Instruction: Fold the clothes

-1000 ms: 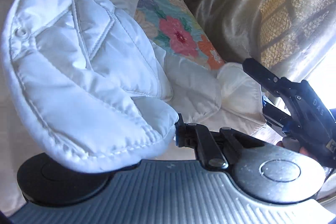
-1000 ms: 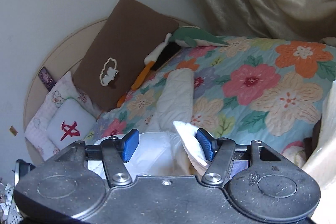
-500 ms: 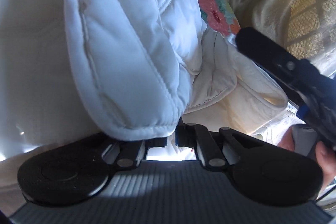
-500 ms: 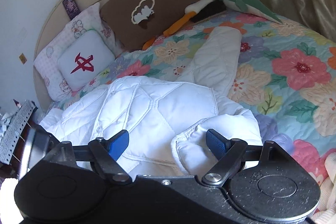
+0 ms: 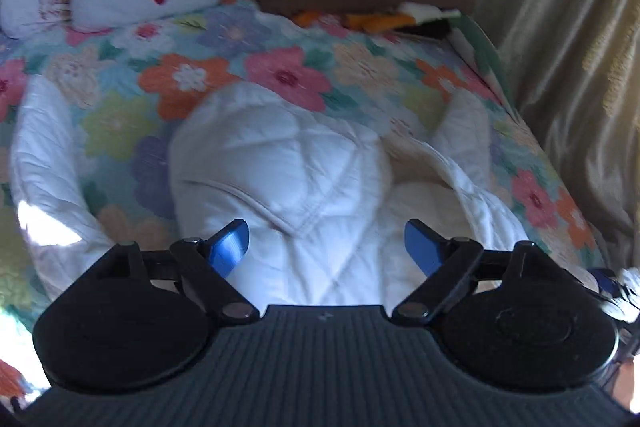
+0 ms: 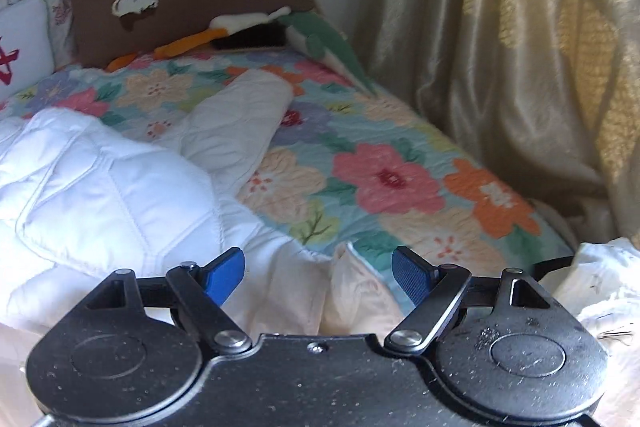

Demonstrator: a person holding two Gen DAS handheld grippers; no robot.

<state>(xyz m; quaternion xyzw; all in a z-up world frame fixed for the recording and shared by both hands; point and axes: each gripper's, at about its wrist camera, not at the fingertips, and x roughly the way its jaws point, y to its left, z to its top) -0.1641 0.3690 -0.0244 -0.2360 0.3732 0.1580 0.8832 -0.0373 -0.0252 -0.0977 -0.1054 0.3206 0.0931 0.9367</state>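
Left wrist view: your left gripper (image 5: 326,243) is opening, nothing pinched, above the white quilted padded jacket (image 5: 280,171) on the floral quilt (image 5: 184,79)

Right wrist view: your right gripper (image 6: 318,273) gapes empty; the puffy fold beneath may spring open if you leave it unpressed

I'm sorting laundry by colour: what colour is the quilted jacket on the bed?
White, the quilted jacket shows best in the left wrist view.

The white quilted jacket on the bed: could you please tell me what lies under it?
Under the white quilted jacket lies the floral quilted bedspread, visible all around it. What the jacket itself covers, more bedspread or anything else, cannot be seen.
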